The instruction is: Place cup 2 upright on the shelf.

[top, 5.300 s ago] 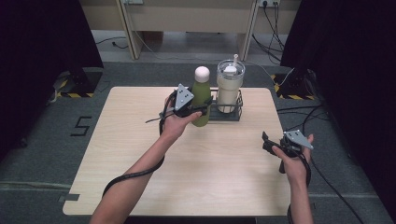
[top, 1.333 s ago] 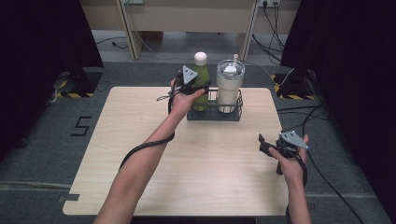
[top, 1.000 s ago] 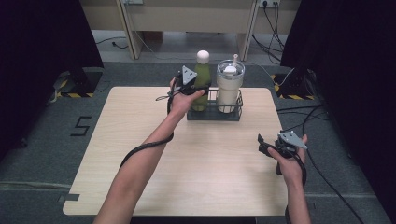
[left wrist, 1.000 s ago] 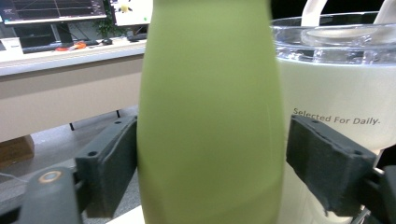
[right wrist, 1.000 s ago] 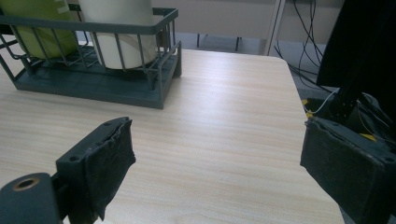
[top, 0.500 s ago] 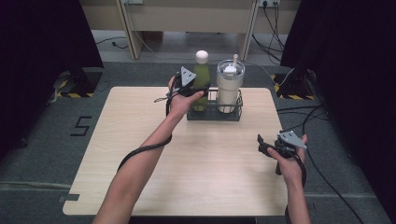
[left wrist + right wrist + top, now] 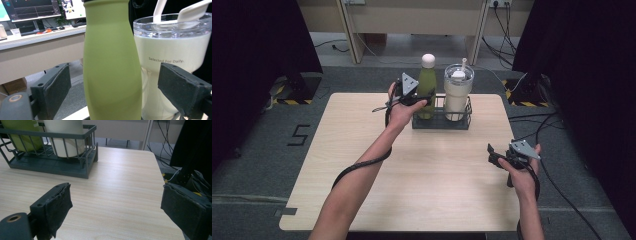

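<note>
A green bottle (image 7: 427, 84) with a pale cap stands upright in the left half of a dark wire rack (image 7: 441, 123), beside a clear-lidded white tumbler (image 7: 457, 95). My left gripper (image 7: 421, 99) is at the bottle's left side. In the left gripper view the bottle (image 7: 112, 62) sits between the pads (image 7: 58, 85) with a gap on each side. The jaws have just been opening and no longer press on it. My right gripper (image 7: 493, 155) hovers open near the table's right edge, with nothing between its jaws (image 7: 117, 207).
The rack (image 7: 50, 162) stands at the back middle of the light wooden table (image 7: 422, 175). Cables trail from both grippers, and more run over the floor at the right. Desks and dark curtains lie beyond the table.
Five seconds ago the left gripper held the bottle in front of the rack's left end. It now stands inside the rack. Over the last second both hands have barely shifted.
</note>
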Tool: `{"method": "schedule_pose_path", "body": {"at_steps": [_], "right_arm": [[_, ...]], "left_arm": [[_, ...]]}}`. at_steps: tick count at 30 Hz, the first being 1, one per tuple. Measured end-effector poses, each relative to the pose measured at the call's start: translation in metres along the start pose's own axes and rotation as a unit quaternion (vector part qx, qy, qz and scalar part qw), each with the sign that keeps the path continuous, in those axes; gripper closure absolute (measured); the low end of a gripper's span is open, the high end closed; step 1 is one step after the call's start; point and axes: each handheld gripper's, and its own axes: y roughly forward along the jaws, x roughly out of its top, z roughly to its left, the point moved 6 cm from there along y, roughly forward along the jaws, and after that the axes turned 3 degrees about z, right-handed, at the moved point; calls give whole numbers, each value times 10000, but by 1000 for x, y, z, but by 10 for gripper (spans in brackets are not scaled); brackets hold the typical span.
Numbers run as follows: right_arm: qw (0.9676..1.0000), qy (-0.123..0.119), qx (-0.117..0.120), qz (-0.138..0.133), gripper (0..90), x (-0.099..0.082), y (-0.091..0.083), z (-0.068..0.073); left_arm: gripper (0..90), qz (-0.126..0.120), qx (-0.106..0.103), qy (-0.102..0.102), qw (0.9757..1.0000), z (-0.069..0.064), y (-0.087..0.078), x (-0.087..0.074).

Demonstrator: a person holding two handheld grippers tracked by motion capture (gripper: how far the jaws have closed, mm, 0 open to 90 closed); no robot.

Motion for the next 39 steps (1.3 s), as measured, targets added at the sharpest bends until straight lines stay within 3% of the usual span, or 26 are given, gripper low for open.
{"method": "schedule_pose_path", "body": {"at_steps": [22, 39], "right_arm": [[10000, -3, -38, -15, 96, 1, -2, -1], [10000, -18, -58, -32, 96, 2, -3, -2]], "left_arm": [[110, -24, -21, 158, 9999, 5, -34, -8], [114, 51, -67, 202, 9998, 10, -62, -24]]}}
